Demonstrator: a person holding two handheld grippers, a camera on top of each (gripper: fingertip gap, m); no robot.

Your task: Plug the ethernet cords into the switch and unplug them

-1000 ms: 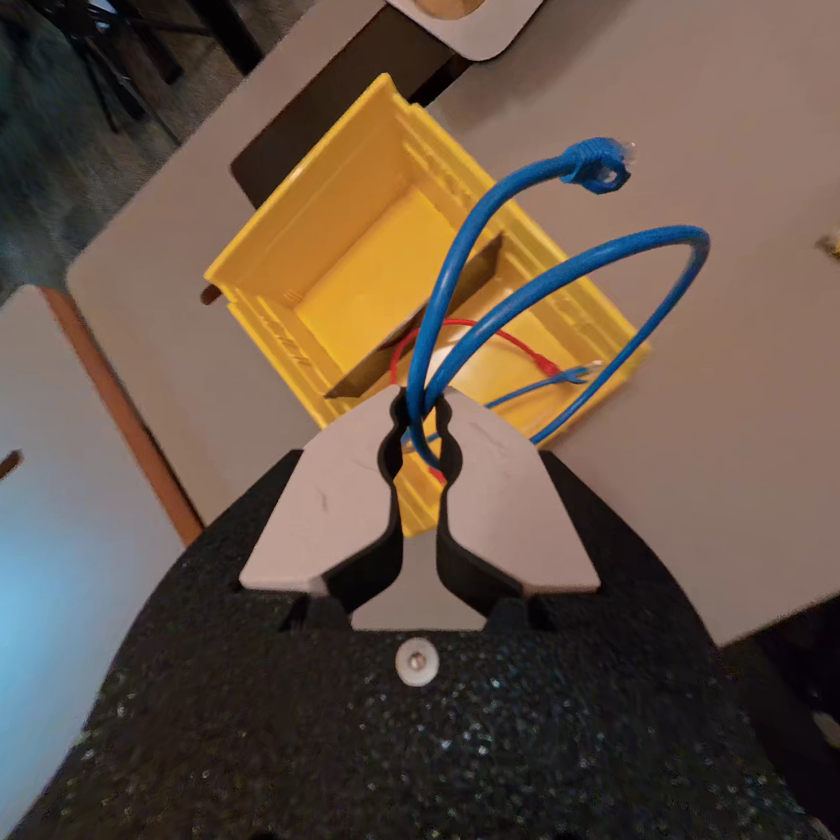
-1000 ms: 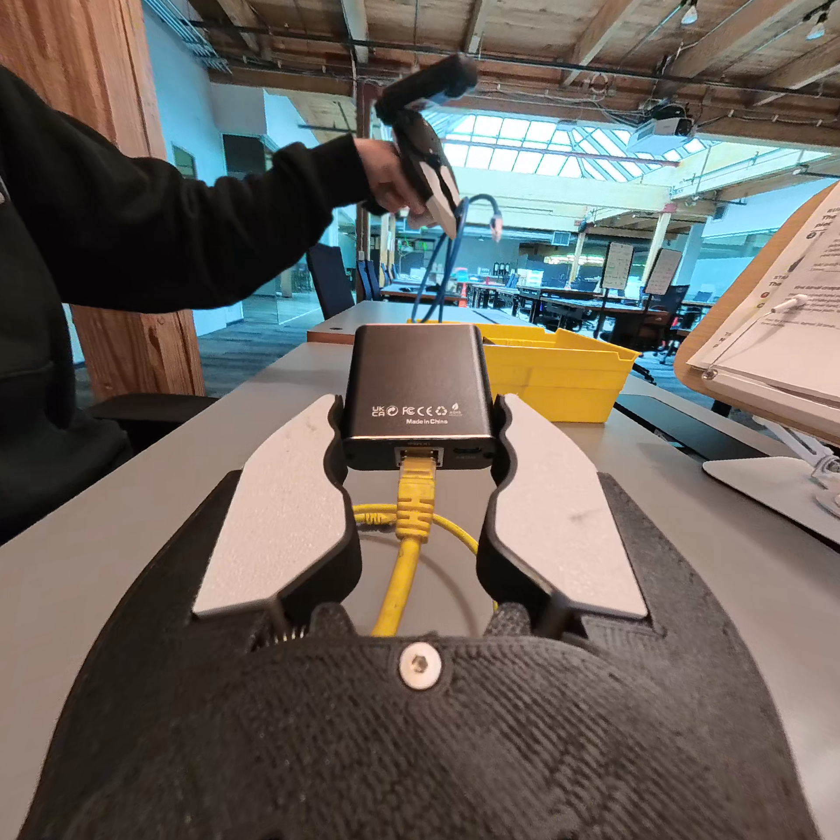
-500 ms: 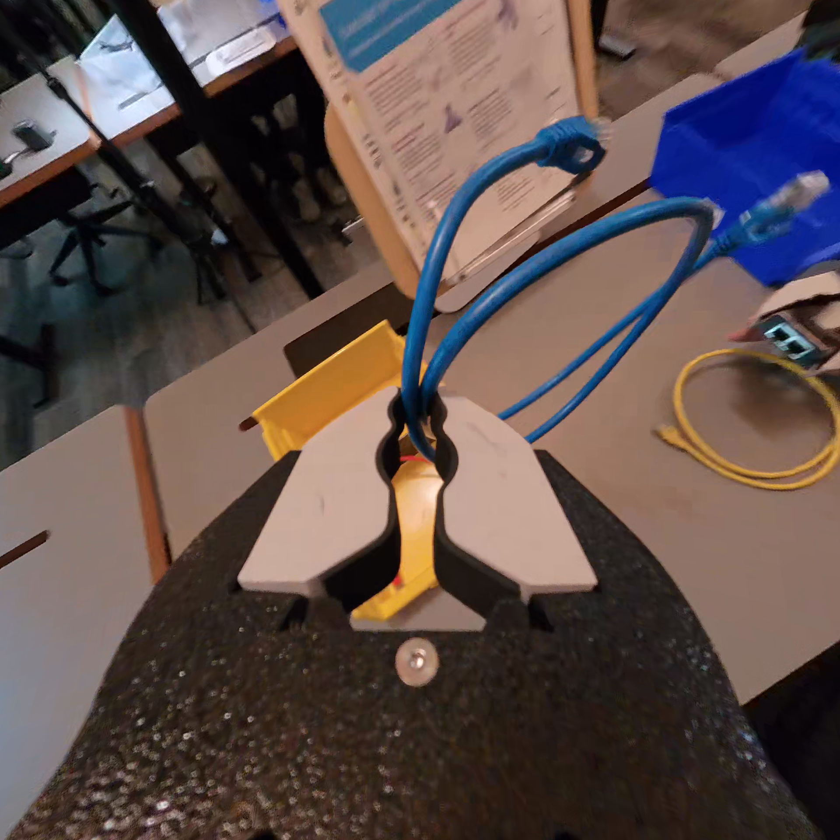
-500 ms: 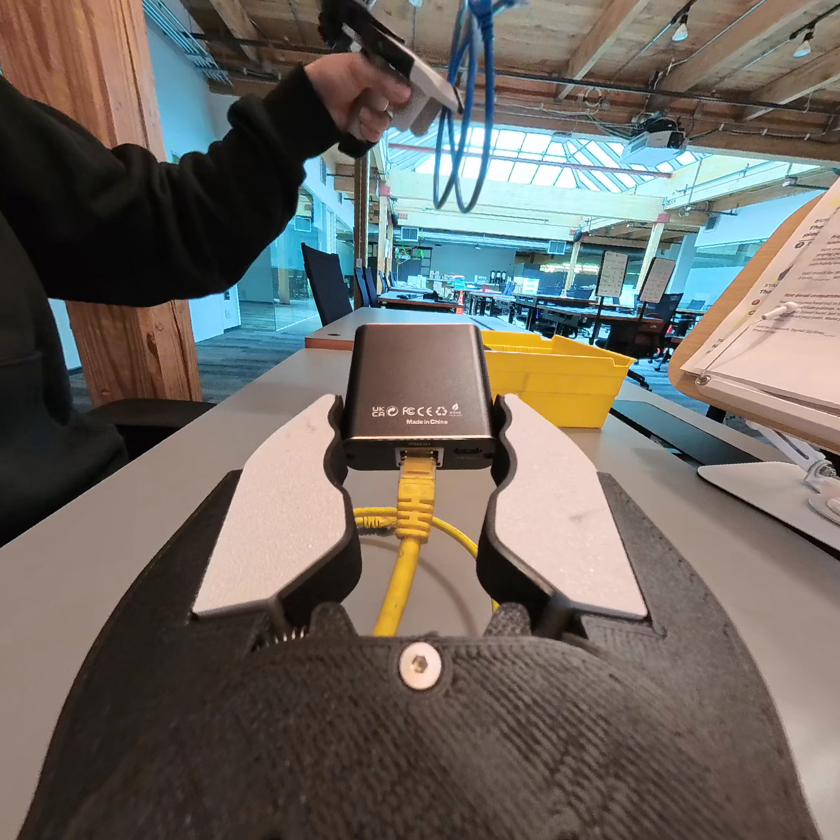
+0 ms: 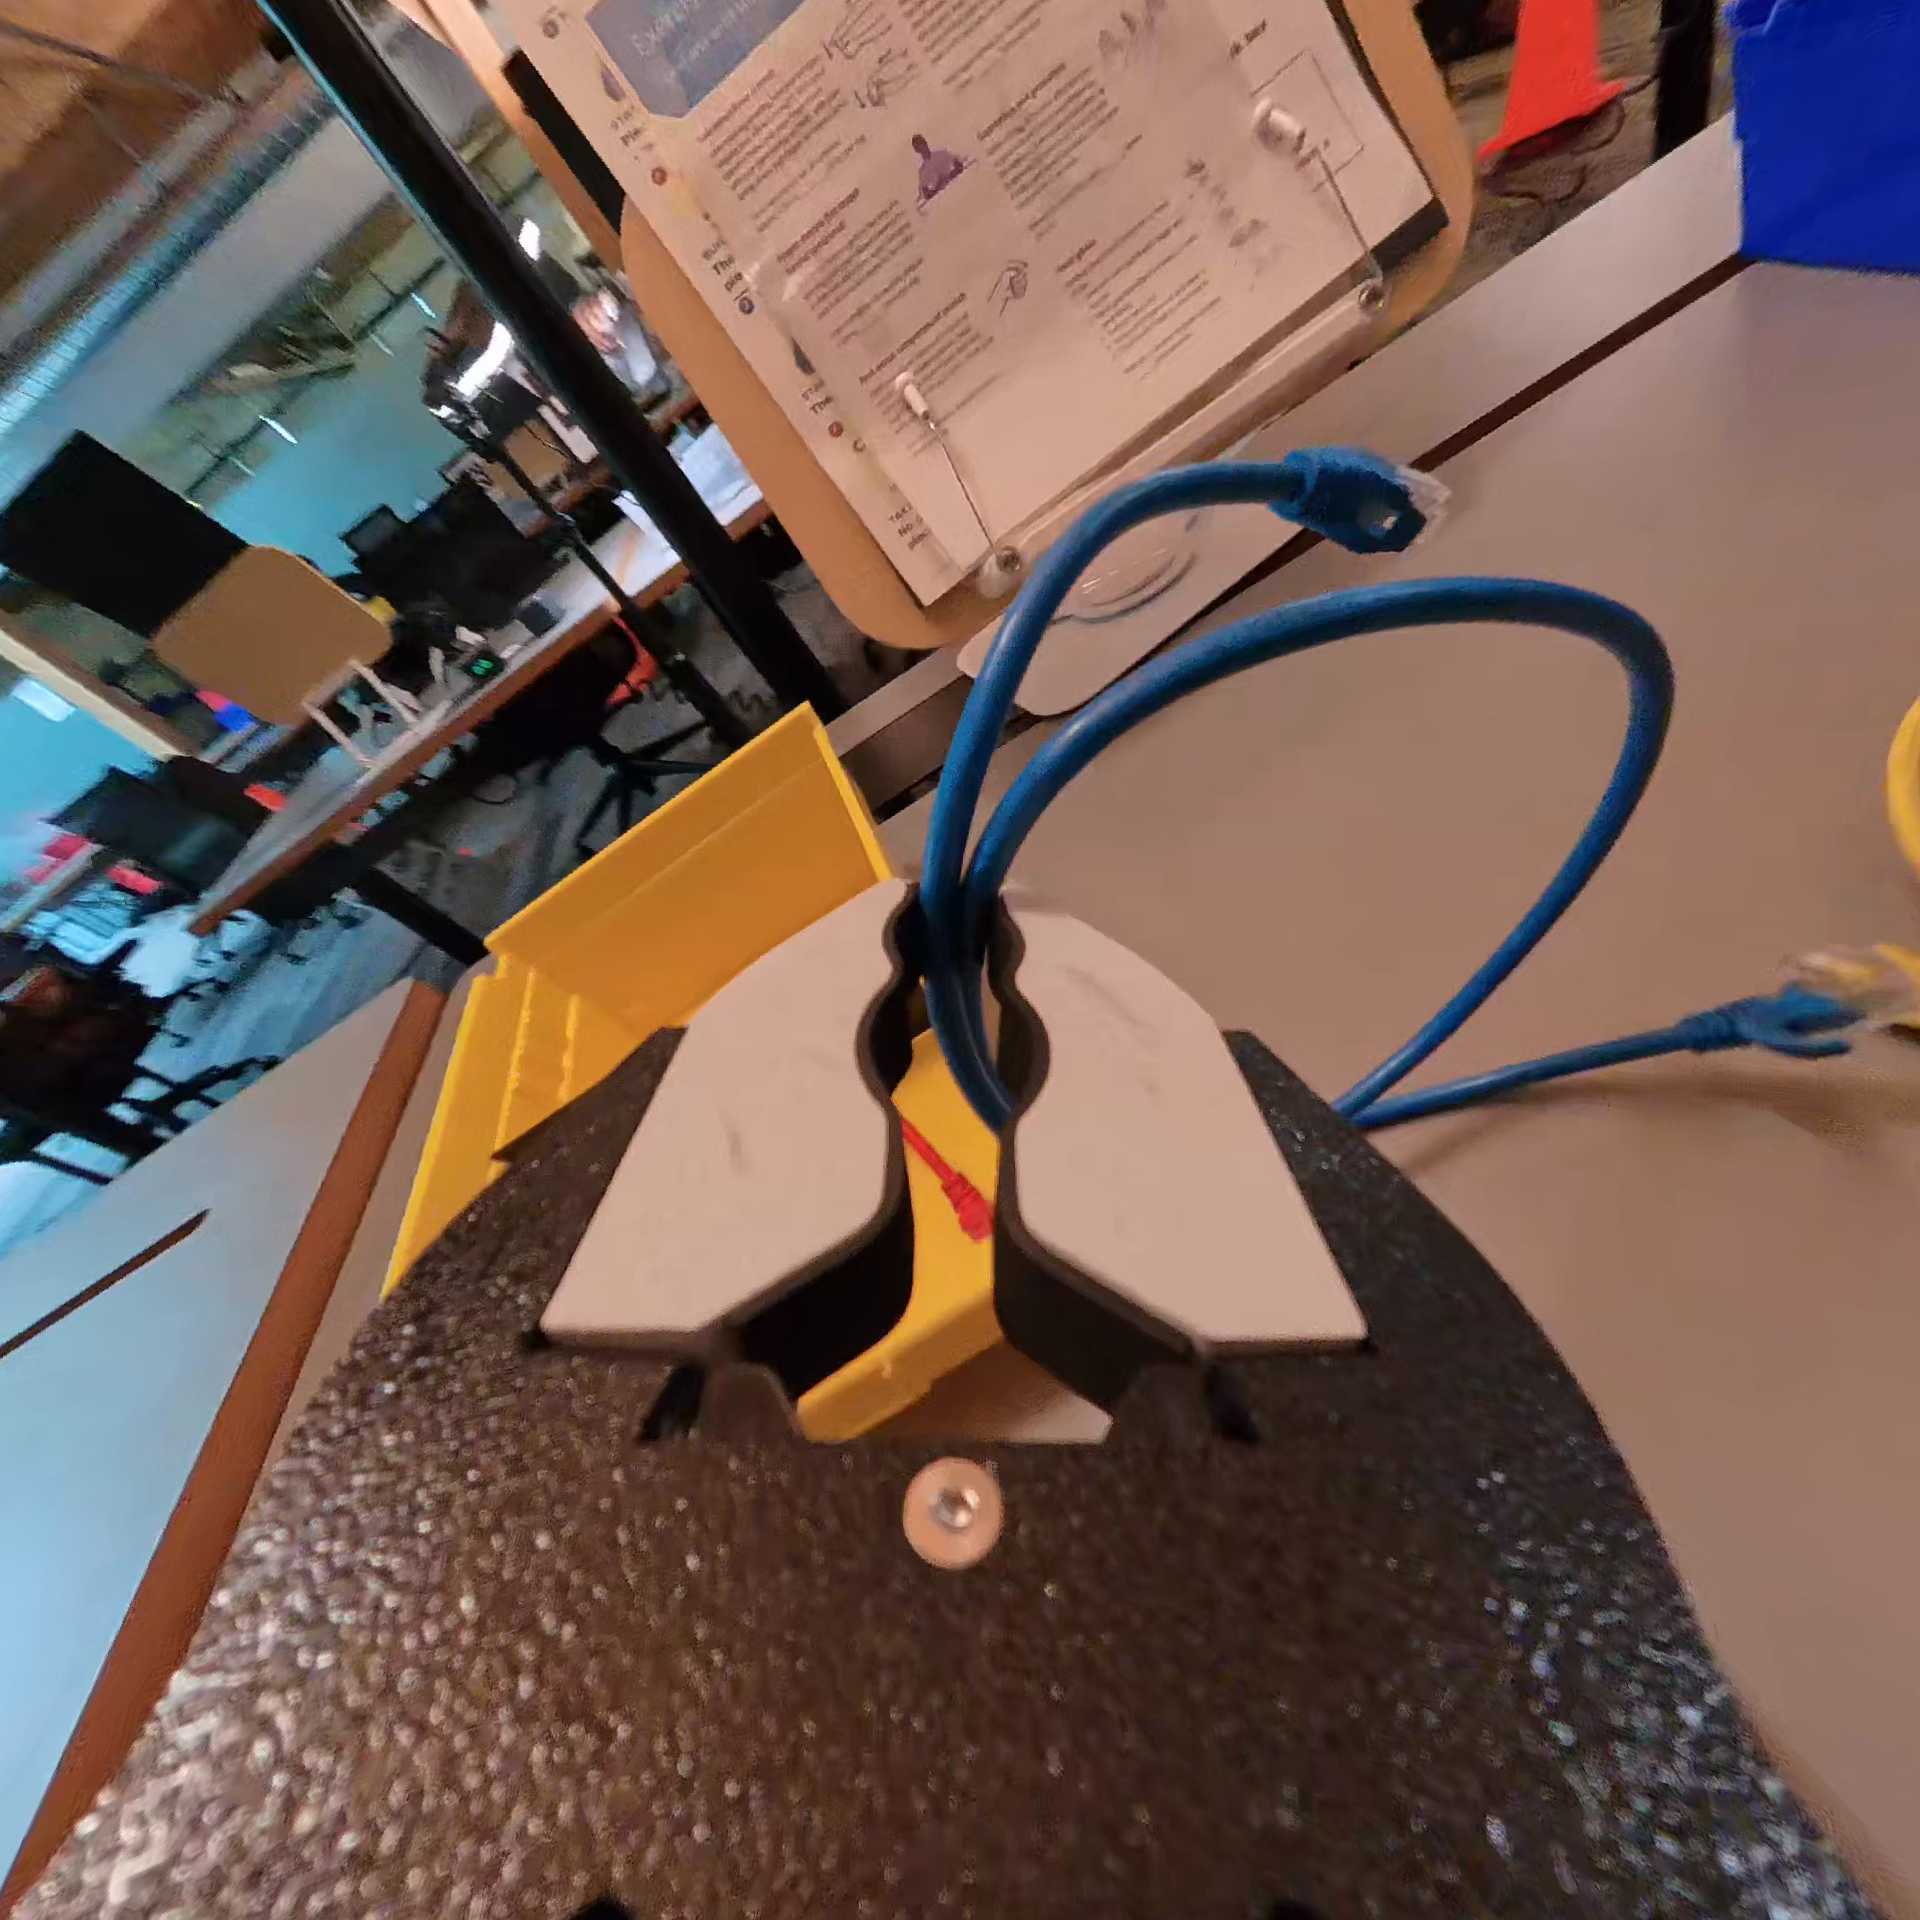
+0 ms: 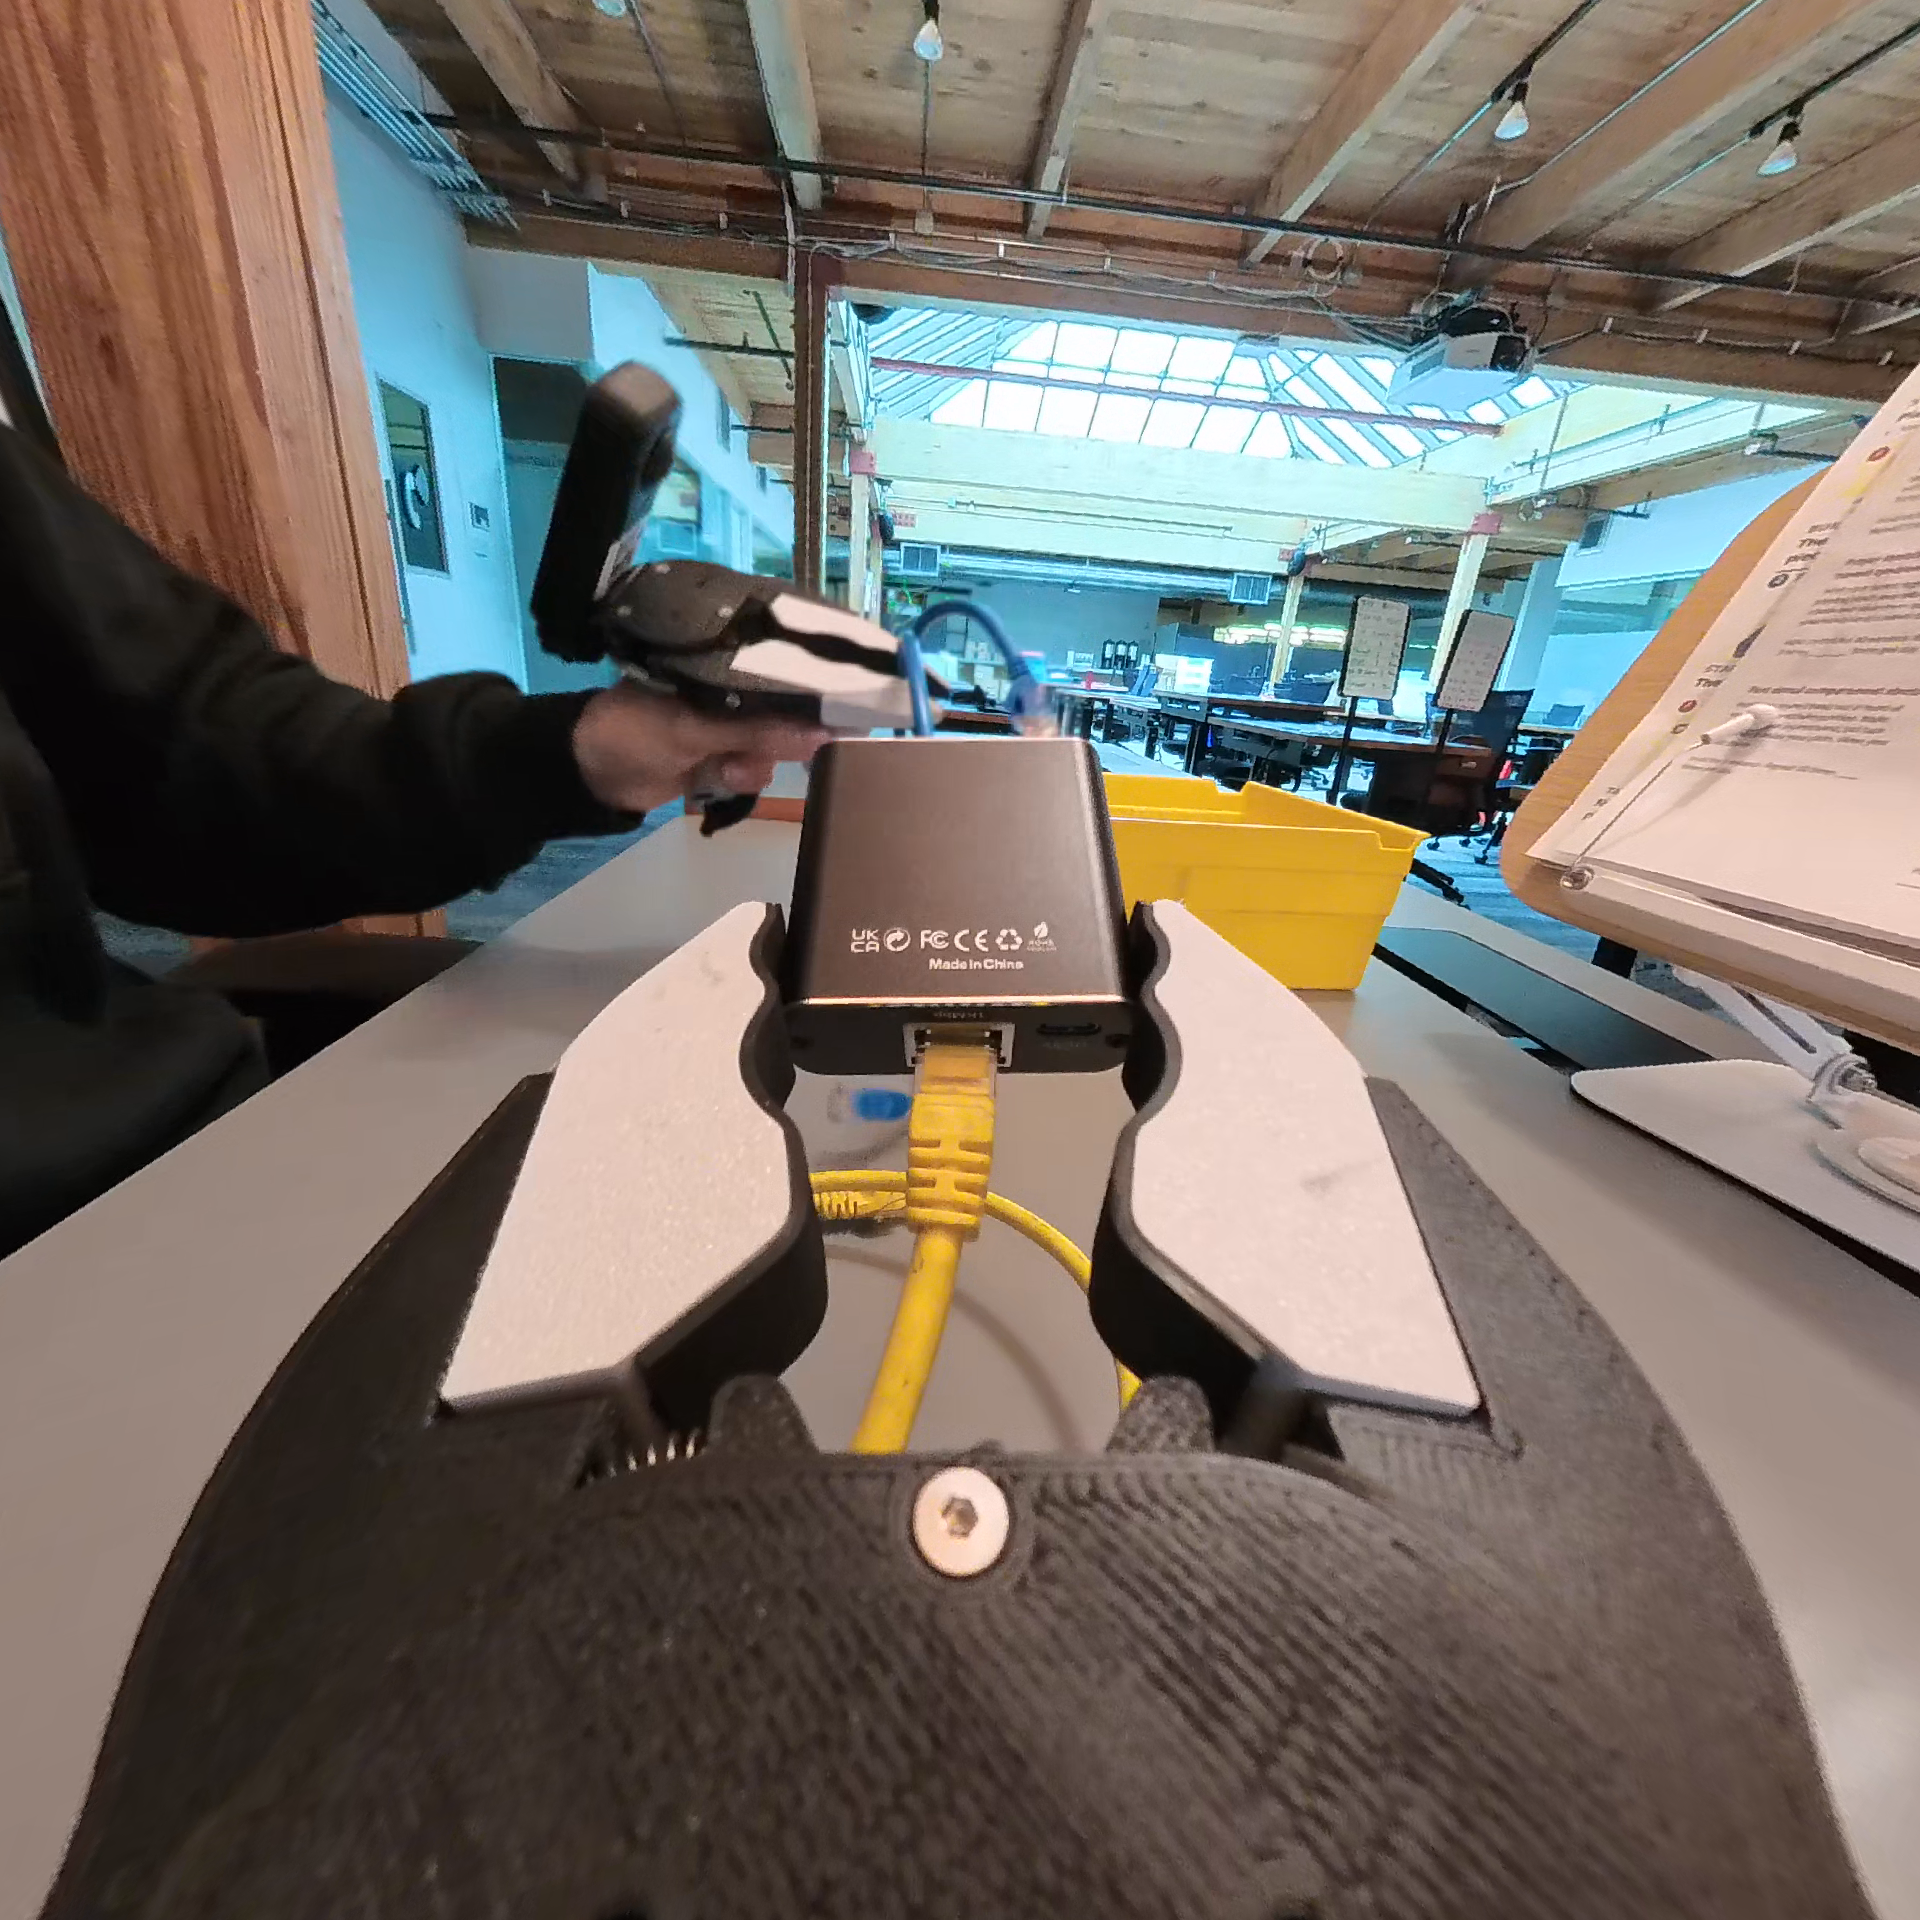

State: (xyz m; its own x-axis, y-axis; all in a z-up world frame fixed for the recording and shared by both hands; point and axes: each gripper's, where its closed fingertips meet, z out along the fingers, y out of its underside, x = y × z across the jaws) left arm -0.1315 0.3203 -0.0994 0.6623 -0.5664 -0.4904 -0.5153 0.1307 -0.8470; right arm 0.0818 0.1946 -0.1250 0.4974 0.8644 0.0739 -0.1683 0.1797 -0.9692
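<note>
My left gripper [image 5: 951, 940] has swung down from overhead, jaws pinching the blue cord [image 5: 1288, 644] at their tips; right gripper [image 6: 956, 940] clamps the switch [image 6: 956, 883] between its jaws, yellow cord [image 6: 940, 1195] plugged in.

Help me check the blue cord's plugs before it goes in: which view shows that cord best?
The left wrist view. The blue cord arcs up from the shut left tongs, with one plug raised and the other low at the right. The right wrist view shows only a small, blurred loop beyond the switch.
</note>
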